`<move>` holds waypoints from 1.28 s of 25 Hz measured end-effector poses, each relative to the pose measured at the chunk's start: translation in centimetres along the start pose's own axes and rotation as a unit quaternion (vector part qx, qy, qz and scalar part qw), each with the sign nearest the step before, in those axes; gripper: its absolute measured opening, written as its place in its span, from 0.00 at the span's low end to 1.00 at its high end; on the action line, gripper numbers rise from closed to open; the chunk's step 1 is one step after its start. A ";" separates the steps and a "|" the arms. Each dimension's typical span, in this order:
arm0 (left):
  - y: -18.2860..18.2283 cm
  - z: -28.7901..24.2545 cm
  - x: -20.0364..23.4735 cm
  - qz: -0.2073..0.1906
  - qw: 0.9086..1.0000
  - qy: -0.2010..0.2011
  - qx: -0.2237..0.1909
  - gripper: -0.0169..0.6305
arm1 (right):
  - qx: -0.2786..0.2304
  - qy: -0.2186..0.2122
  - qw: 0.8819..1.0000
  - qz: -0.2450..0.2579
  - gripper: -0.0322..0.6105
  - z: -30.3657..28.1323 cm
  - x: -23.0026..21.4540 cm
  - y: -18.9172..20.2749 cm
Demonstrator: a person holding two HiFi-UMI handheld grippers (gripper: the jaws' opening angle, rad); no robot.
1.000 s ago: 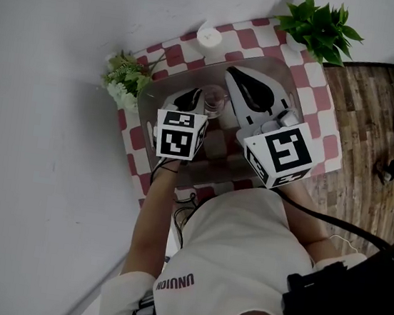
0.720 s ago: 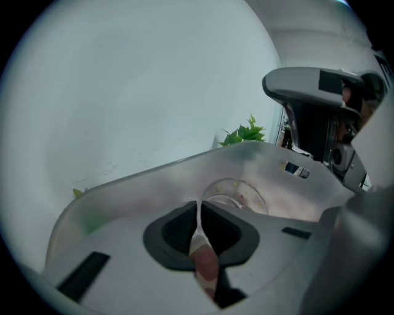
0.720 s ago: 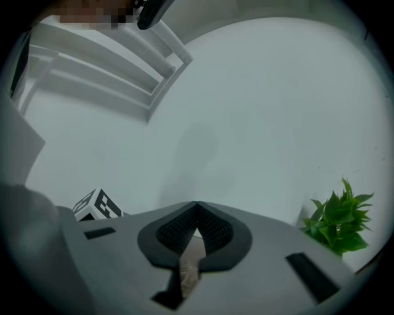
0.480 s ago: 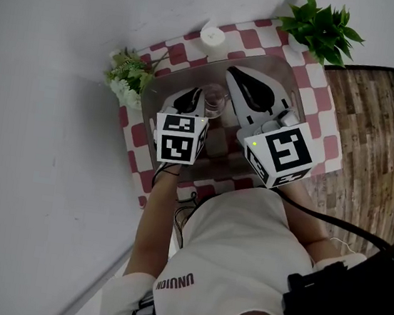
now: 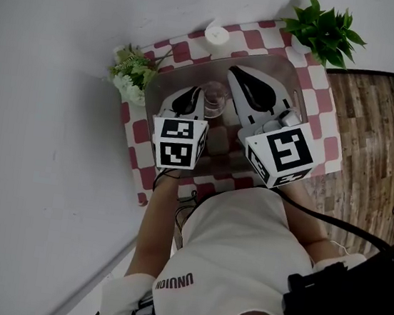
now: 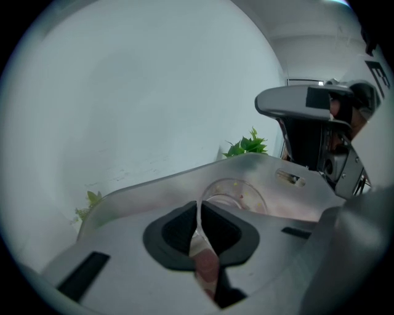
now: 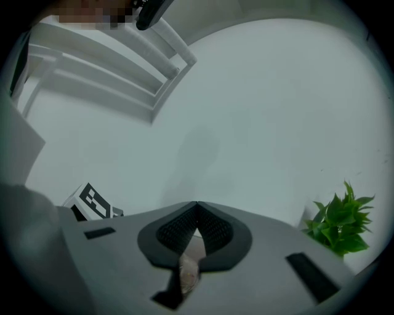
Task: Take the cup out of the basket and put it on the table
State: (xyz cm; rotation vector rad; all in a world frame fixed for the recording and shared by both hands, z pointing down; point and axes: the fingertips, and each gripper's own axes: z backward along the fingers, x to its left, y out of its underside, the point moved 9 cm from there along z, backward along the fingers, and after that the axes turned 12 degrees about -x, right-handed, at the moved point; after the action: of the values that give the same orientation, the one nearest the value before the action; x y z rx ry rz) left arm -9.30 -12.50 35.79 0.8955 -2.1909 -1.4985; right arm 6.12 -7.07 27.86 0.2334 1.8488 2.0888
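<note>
Two jaws of your left gripper [image 6: 198, 215] pinched the wall of the cup [image 6: 237, 195]; your right gripper [image 7: 197, 229] sat closed, empty.

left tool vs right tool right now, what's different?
Left tool is shut on the cup's rim; right tool is shut on nothing. Left tool faces into the basket; right tool faces the bare wall, with a leafy plant to its right. Shared: jaws together on both, and both hover over the basket.
</note>
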 end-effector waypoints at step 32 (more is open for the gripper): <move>-2.8 4.4 0.5 0.001 0.995 -0.043 -0.088 0.08 | -0.001 -0.023 1.000 0.003 0.08 -0.3 1.6 -0.2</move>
State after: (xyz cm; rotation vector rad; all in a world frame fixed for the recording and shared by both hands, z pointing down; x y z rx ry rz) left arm -11.43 -10.46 31.51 0.7841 -2.0765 -1.7270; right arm 4.51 -6.75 27.48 0.2852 1.8222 2.0715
